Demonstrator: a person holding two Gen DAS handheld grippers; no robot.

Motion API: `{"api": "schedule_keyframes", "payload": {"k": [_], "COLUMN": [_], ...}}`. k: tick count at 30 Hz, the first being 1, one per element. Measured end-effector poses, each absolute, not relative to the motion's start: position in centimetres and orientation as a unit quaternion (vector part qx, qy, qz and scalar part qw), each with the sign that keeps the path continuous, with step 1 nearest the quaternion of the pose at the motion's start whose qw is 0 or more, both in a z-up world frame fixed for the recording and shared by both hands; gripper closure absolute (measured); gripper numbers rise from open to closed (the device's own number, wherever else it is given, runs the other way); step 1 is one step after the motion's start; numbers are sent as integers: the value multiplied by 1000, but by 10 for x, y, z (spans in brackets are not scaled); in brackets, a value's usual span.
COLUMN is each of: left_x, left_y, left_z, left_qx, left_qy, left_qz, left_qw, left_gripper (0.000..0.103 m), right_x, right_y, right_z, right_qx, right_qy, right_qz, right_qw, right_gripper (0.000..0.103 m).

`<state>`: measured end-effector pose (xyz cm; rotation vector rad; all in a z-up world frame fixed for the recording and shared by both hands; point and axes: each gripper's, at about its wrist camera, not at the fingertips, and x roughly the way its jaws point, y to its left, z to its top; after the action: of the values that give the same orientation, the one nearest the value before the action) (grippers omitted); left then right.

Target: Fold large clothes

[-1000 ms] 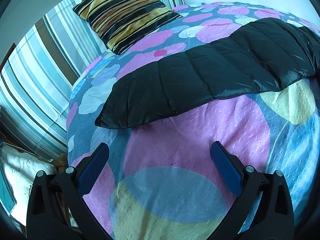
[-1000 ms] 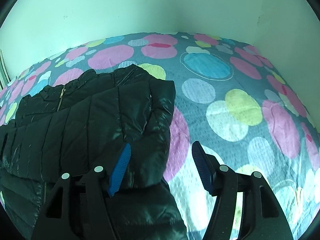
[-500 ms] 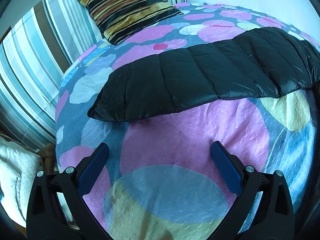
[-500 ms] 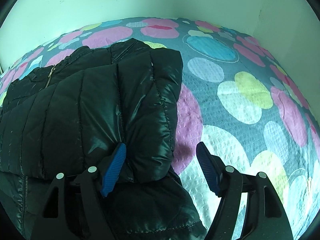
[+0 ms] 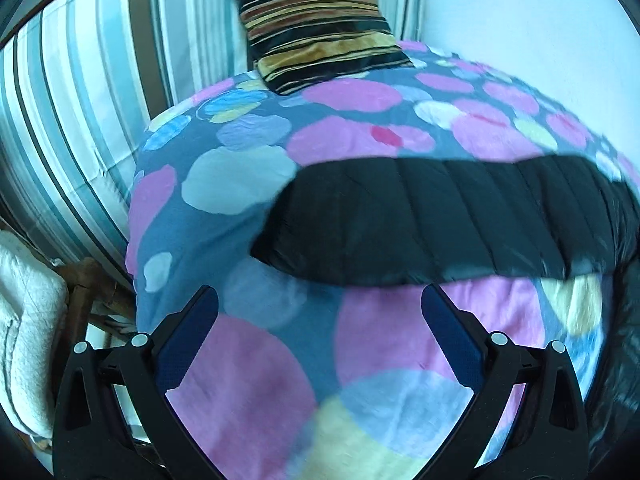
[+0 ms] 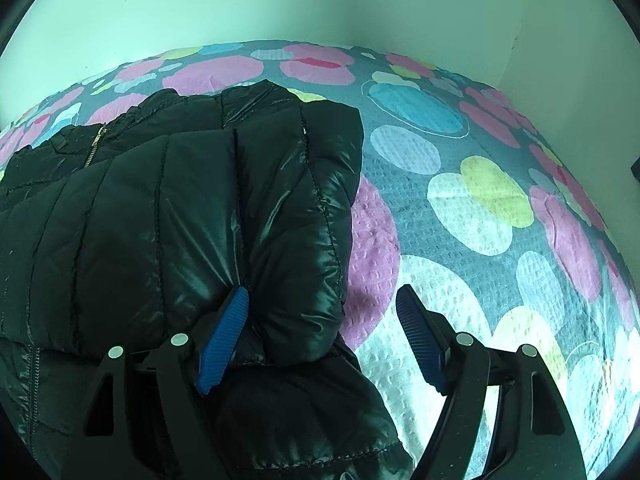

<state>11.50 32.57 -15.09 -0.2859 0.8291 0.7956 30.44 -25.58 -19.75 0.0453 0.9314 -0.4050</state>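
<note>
A black quilted puffer jacket (image 6: 168,220) lies on a bed with a dotted bedspread (image 6: 480,208). In the left wrist view its long sleeve (image 5: 440,216) stretches across the bed, its cuff end at the left. My left gripper (image 5: 318,312) is open and empty, just short of the sleeve, over the bedspread (image 5: 248,380). My right gripper (image 6: 322,312) is open. Its left finger (image 6: 224,336) presses into the jacket's folded edge; its right finger (image 6: 416,336) is over bare bedspread.
A striped cushion (image 5: 316,24) leans at the bed's head against striped fabric (image 5: 80,120). A white towel (image 5: 24,328) and a wooden frame (image 5: 84,280) sit beyond the bed's left edge. Walls (image 6: 320,0) close the far side and right corner.
My left gripper has swung to the right and closer to the sleeve, so the cuff now sits just ahead of it. My right gripper has pushed further onto the jacket's folded edge.
</note>
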Motion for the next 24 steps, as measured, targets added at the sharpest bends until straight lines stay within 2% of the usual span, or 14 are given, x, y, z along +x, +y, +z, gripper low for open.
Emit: {"api": "schedule_keyframes", "payload": {"k": [4, 7, 10, 12, 14, 19, 21, 22, 24], "left_x": [109, 111, 119, 126, 132, 138, 140, 141, 143], "left_y": [365, 388, 395, 398, 399, 401, 398, 397, 392], "left_z": [-151, -159, -165, -168, -170, -168, -167, -167, -165], "left_qx": [-213, -280, -286, -272, -267, -272, -266, -261, -248], "left_qy": [385, 385, 390, 400, 404, 397, 398, 399, 398], "left_qz": [338, 287, 280, 282, 283, 289, 291, 292, 292], "left_qw": [832, 831, 830, 829, 828, 827, 828, 829, 834], "left_gripper": [2, 10, 11, 18, 18, 36, 48, 51, 65], "right_x": [304, 303, 303, 302, 302, 302, 302, 302, 302], "right_y": [-255, -254, -254, -253, -253, -253, -253, -253, -253], "right_z": [-198, -198, -197, -197, -197, -197, -196, -196, -196], "right_qx": [21, 19, 17, 17, 17, 15, 14, 14, 15], "right_qy": [444, 442, 440, 440, 440, 439, 438, 438, 438], "right_qz": [-196, -198, -199, -199, -199, -201, -202, -202, -202], "right_qw": [874, 875, 875, 875, 875, 876, 876, 876, 876], "right_gripper": [27, 27, 27, 27, 27, 27, 27, 27, 27]}}
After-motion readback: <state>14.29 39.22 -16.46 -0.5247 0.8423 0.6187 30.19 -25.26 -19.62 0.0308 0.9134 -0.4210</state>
